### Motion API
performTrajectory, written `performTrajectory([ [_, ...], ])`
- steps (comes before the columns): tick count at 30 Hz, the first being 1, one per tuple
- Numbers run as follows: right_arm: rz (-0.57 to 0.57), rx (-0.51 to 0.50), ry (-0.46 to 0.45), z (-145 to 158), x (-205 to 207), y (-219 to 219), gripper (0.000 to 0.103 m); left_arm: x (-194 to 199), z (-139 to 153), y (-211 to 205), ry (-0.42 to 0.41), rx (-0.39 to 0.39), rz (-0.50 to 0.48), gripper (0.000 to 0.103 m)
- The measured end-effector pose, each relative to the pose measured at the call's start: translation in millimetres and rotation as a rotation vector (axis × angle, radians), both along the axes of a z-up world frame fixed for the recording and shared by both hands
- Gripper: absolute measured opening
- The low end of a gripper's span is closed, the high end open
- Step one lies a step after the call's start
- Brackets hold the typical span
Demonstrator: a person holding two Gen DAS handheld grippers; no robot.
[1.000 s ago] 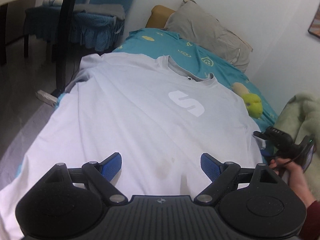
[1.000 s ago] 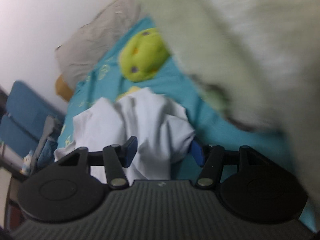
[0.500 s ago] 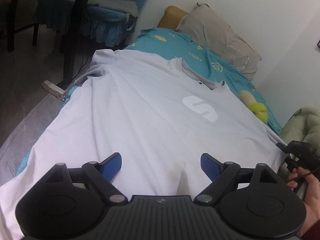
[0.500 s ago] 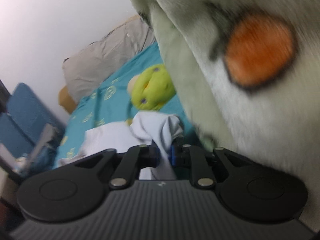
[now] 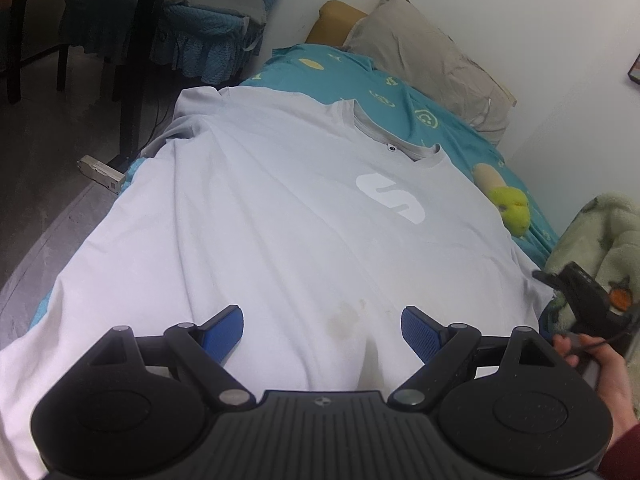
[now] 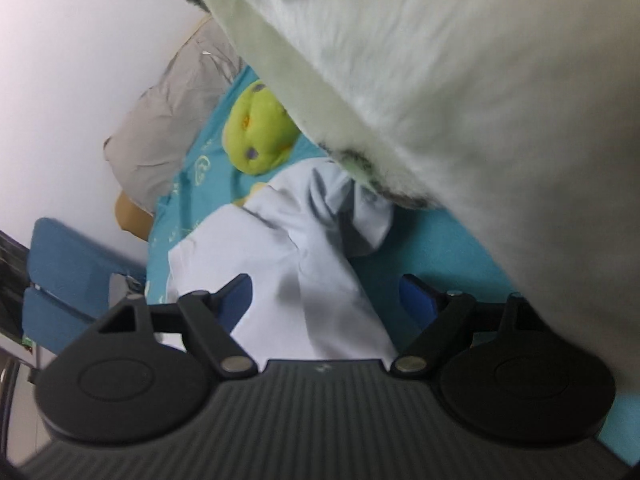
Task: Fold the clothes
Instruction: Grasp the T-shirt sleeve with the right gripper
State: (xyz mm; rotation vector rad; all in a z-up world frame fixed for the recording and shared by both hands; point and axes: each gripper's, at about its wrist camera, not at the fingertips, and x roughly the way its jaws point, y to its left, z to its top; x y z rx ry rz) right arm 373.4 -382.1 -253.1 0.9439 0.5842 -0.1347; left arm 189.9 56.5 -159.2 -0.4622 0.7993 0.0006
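1. T-shirt [image 5: 280, 216] lies flat, front up, mid-frame on the bed [image 5: 404, 100], ready for folding.
2. Left hand-held gripper [image 5: 322, 326]: jaws apart, empty, above hem.
3. Right hand-held gripper [image 6: 325, 294]: jaws apart, straddling the bunched sleeve [image 6: 320, 216], nothing gripped.

Your left gripper [image 5: 322, 322] has open room ahead: the shirt [image 5: 280, 216] lies flat between its spread fingers. On the right side the space is narrow. The blanket [image 6: 480, 100] hangs close over your right gripper [image 6: 326, 294], and the bunched sleeve [image 6: 320, 232] lies between its open fingers. The green toy [image 6: 260, 136] sits just behind the sleeve.
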Motion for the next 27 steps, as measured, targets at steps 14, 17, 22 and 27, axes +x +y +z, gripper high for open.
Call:
performTrajectory([
  [14,-0.010,-0.107,-0.035,7,92,14,0.011,20,-10,-2,0.021,-0.041,-0.017,0.088],
  [17,-0.027,-0.236,-0.080,37,91,21,0.010,18,-9,2,0.022,-0.051,-0.008,0.088],
  [22,-0.068,-0.563,-0.091,78,89,28,0.009,13,1,10,0.005,-0.056,0.014,0.088],
  [27,-0.046,-0.738,-0.070,92,91,49,0.010,14,14,18,-0.011,0.001,0.030,0.088],
])
